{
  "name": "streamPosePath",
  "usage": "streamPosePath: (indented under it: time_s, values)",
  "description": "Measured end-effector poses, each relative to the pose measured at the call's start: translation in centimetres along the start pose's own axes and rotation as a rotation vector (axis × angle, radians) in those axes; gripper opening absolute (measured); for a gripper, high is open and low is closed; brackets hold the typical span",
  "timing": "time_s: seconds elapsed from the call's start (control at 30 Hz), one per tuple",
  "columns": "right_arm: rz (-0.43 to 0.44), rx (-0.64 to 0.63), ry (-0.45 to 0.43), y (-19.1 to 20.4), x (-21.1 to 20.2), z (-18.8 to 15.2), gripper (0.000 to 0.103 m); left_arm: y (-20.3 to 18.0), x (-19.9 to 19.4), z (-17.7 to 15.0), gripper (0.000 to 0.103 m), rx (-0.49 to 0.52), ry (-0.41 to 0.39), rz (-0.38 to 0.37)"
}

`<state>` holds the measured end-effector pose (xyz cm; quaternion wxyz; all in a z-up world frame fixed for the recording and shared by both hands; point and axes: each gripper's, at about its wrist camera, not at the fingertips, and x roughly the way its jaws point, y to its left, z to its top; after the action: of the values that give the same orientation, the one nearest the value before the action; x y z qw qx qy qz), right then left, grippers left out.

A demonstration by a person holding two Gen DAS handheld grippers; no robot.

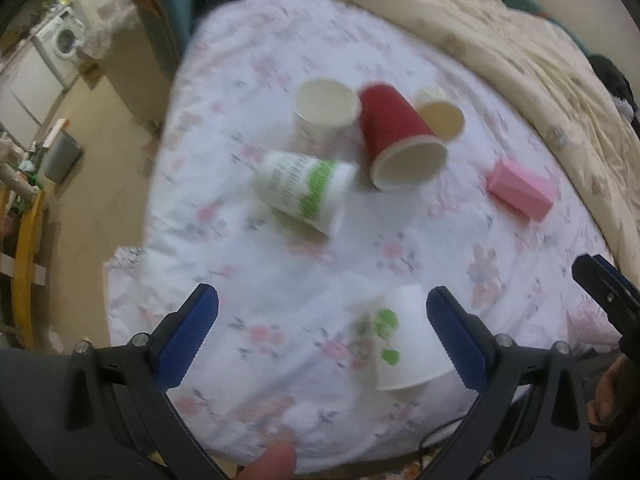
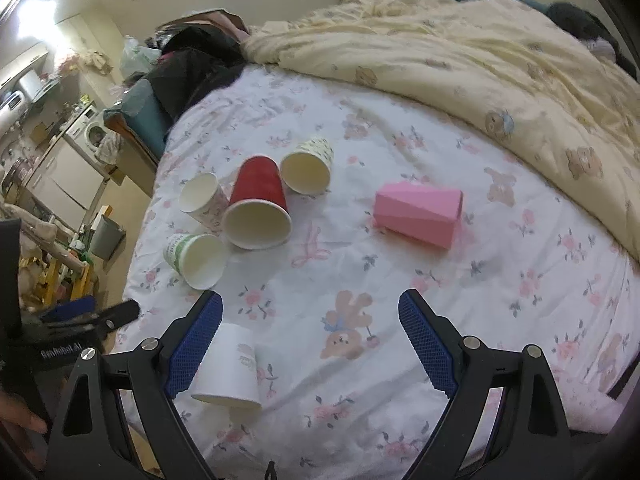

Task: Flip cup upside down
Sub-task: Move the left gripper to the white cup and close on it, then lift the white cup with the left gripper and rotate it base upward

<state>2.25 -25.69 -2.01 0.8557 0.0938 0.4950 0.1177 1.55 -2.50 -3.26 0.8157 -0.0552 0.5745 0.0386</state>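
Note:
Several paper cups lie on a floral bed sheet [image 2: 400,280]. A white cup [image 2: 230,368] stands upside down near the front edge; it also shows in the left wrist view [image 1: 400,340], near my right finger. A red cup [image 2: 258,204] [image 1: 400,136], a green-banded cup [image 2: 196,258] [image 1: 304,186], a white cup [image 2: 202,200] [image 1: 326,114], a dotted cup [image 2: 310,164] [image 1: 438,114] and a pink cup [image 2: 418,212] [image 1: 520,190] lie on their sides. My left gripper [image 1: 322,336] is open and empty over the upside-down cup. My right gripper [image 2: 310,340] is open and empty.
A cream quilt [image 2: 480,60] covers the far and right side of the bed. Dark clothes [image 2: 192,64] lie at the head. The bed's left edge drops to the floor, with a washing machine [image 1: 64,42] and a bin [image 1: 62,156] beyond.

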Motion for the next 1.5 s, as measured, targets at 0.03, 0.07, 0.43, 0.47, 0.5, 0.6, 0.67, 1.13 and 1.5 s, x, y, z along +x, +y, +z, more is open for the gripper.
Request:
streamPosePath:
  time_s: [0.03,0.07,0.43,0.47,0.5,0.6,0.67,1.13,1.5]
  values:
    - [-0.003,0.008,0.007,-0.2,0.1,0.0,0.092,-0.7,0.5,-0.1,0.103,0.006,0.022,-0.007]
    - [-0.002,0.016,0.008,-0.4,0.1,0.1,0.092,-1.2,1.0,-0.1,0.103,0.006,0.038,-0.015]
    - [-0.007,0.068,-0.011,-2.1,-0.2,0.7,0.092,-4.9,8.6,-0.7,0.092,-0.085,0.315,-0.057]
    - [-0.004,0.069,-0.009,-2.2,-0.2,0.7,0.092,-5.0,9.1,-0.8,0.091,-0.083,0.328,-0.053]
    - [0.003,0.071,-0.006,-2.3,-0.2,0.7,0.092,-5.1,9.5,-0.9,0.087,-0.084,0.337,-0.053]
    - [0.018,0.079,-0.003,-2.5,-0.1,0.7,0.092,-5.2,10.1,-1.0,0.078,-0.089,0.355,-0.059]
    - [0.013,0.072,-0.001,-2.5,0.0,0.8,0.092,-5.3,10.2,-1.1,0.069,-0.091,0.366,-0.071]
    - [0.018,0.023,0.003,-1.4,0.3,0.8,0.092,-3.8,4.7,0.9,0.052,-0.042,0.218,-0.145]
    - [0.062,-0.012,0.030,0.8,1.4,0.1,0.092,1.6,0.3,2.2,0.053,-0.078,0.034,-0.155]
